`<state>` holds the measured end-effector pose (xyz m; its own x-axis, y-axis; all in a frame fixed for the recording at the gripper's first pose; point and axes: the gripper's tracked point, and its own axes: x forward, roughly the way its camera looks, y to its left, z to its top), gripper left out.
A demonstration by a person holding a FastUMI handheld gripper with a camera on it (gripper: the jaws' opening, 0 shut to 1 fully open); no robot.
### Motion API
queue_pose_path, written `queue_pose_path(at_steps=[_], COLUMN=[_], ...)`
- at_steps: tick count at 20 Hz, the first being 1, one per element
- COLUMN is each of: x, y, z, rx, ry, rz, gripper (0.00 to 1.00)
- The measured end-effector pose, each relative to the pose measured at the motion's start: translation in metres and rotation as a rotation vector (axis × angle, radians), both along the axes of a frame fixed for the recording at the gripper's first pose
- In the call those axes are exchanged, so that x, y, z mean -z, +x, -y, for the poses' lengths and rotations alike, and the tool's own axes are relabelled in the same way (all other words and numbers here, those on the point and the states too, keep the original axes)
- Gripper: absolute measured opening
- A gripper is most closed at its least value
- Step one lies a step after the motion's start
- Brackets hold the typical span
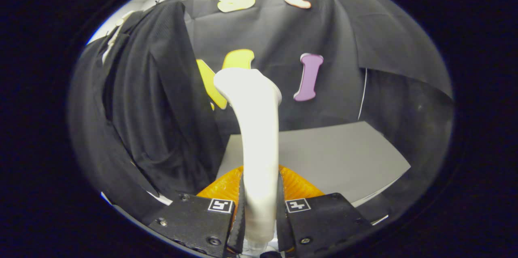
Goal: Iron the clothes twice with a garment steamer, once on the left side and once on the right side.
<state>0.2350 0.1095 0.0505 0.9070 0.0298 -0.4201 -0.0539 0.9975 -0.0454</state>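
A white garment steamer point(255, 128) stands upright between my fingers, its handle rising to a flared head that faces away toward the booth wall. My gripper point(259, 213) is shut on the steamer's handle, both fingers pressing its sides. An orange ribbed base point(301, 185) of the steamer shows just behind the fingers. A black garment point(158, 108) hangs on a hanger to the left of the steamer, its hem reaching down beside the left finger. The steamer head is a short way to the right of the garment, apart from it.
A grey table surface point(336, 157) spreads beyond the fingers to the right. Black cloth walls close the booth behind and on the right. A pale hanger point(115, 31) holds the garment near its top.
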Motion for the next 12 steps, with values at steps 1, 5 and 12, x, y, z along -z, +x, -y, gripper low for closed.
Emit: queue_pose_path(at_steps=[1,5,12], x=[-0.012,-0.049,-0.099], y=[-0.005,-0.01,-0.019], z=[-0.007,-0.042,-0.093], rx=[-0.012,-0.067,-0.125], ry=[-0.001,-0.019,0.045], rz=[0.041,0.206,0.467], gripper=[0.34,0.34,0.34])
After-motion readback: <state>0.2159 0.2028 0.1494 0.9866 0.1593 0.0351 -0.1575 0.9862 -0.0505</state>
